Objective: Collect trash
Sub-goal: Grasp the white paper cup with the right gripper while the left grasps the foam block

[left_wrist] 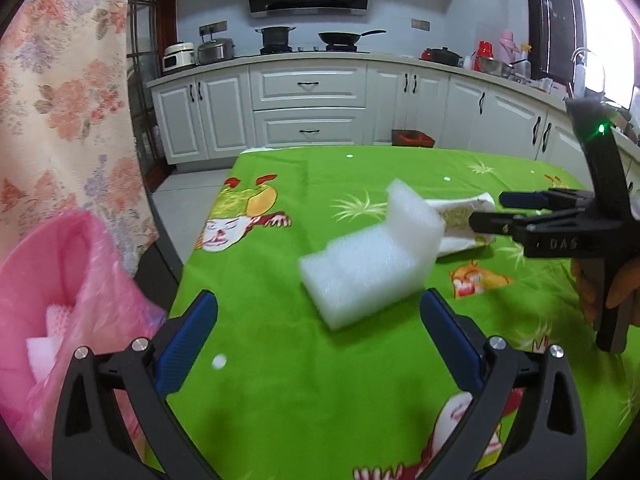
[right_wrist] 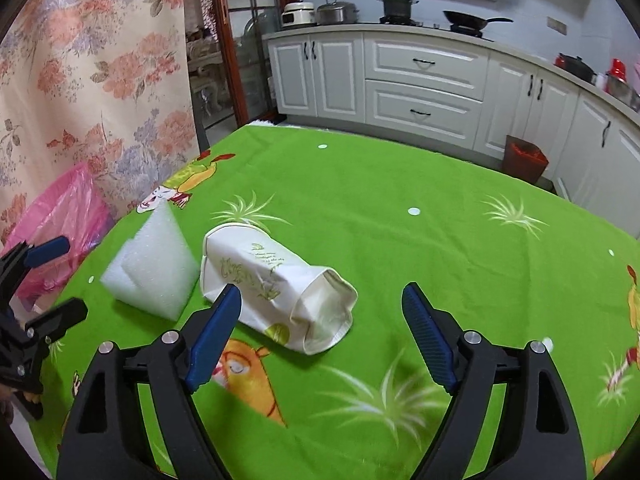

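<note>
- Looking for trash on the table? What is left?
- Two things, near the left edge. A white foam piece and a paper cup on its side, just beside each other.
- Are the grippers holding anything?
- No. The left gripper is wide open and empty, close to the foam. The right gripper is open too, and the cup lies just ahead of it.
- What comes next?
- I think each one must reach in, squeeze gently, then carry its thing to the pink bag off the left edge.
- What room is it?
- A kitchen, with white cabinets and a green cartoon cloth.
</note>
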The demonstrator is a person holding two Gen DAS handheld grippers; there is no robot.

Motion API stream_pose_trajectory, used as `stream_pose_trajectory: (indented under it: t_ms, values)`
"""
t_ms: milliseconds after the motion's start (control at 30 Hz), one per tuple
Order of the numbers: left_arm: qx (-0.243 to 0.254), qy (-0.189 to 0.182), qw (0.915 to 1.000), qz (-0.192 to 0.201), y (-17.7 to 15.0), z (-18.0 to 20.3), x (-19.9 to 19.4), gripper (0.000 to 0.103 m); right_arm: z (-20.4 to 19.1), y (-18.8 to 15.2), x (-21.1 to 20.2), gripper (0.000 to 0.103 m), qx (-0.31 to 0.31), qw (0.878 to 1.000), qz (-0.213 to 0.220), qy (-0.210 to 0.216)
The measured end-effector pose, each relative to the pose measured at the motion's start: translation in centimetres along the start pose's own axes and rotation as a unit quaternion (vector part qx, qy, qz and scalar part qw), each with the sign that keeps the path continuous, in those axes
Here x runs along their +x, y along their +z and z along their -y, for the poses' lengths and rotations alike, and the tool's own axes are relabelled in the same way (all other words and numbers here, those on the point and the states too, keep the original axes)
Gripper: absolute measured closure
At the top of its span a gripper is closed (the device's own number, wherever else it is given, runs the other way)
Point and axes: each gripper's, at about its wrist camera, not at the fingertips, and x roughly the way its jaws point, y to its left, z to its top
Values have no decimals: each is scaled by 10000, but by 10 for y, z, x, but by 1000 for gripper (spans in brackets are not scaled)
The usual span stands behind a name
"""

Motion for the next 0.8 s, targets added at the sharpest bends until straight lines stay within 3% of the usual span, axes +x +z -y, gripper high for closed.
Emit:
stream_pose_trajectory:
  t_ms: [300, 367, 467, 800]
  values:
    - [20, -194, 9998, -87, 14, 0, 25, 5, -4, 10, 26, 23, -182, 9991, -311, 220]
    - [47, -212, 9997, -92, 15, 2, 28, 5, -3, 12, 28, 35, -171, 9988, -334, 304]
    - [125, -208, 9996, -127, 16, 6, 33, 5, -4, 11, 22, 61, -197, 9989, -217, 353]
    - [350, -430, 9980, -313, 27, 17, 55, 5, -3, 0, -1, 62, 77, 9996, 127, 250]
